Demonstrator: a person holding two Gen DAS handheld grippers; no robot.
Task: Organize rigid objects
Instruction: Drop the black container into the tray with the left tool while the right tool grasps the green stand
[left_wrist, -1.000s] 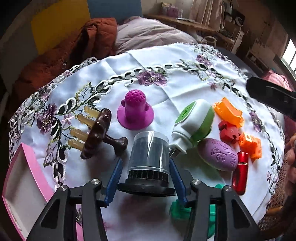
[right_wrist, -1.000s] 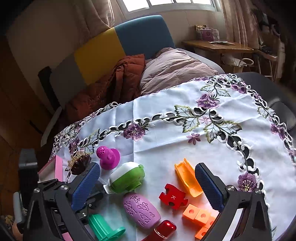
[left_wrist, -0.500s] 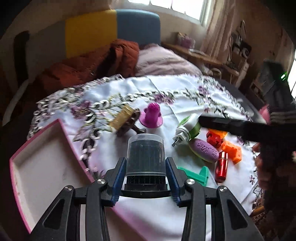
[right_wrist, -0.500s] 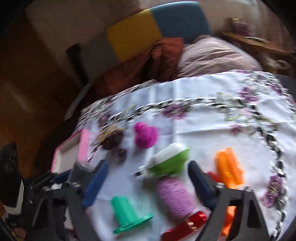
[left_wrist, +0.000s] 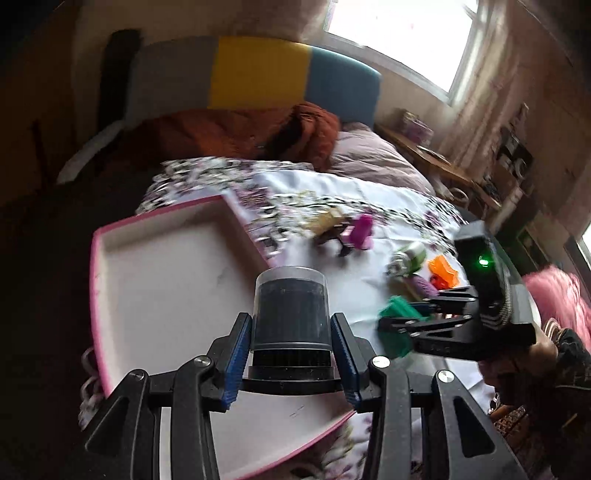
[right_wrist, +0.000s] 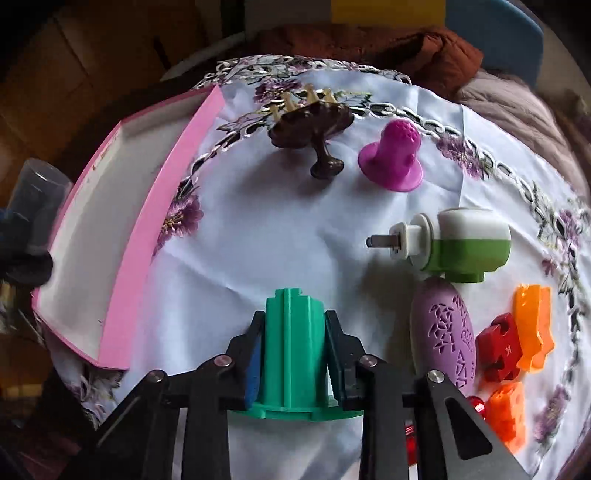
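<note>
My left gripper (left_wrist: 290, 354) is shut on a black cylinder with a clear cap (left_wrist: 290, 306) and holds it above the pink-rimmed white tray (left_wrist: 155, 280). The cylinder also shows at the left edge of the right wrist view (right_wrist: 33, 199). My right gripper (right_wrist: 293, 354) is shut on a green plastic spool (right_wrist: 293, 332) that stands on the white cloth, right of the tray (right_wrist: 147, 236). The right gripper and the green spool (left_wrist: 397, 314) also show in the left wrist view.
On the flowered tablecloth (right_wrist: 258, 229) lie a brown comb-like massager (right_wrist: 310, 118), a magenta cone (right_wrist: 393, 158), a green-and-white plug device (right_wrist: 458, 243), a purple oval (right_wrist: 443, 332), orange (right_wrist: 532, 325) and red (right_wrist: 498, 347) blocks. A sofa stands behind.
My left gripper has carried the black cylinder up and left, from the cloth to above the tray. My right gripper has moved left and down and closed on the green spool.
</note>
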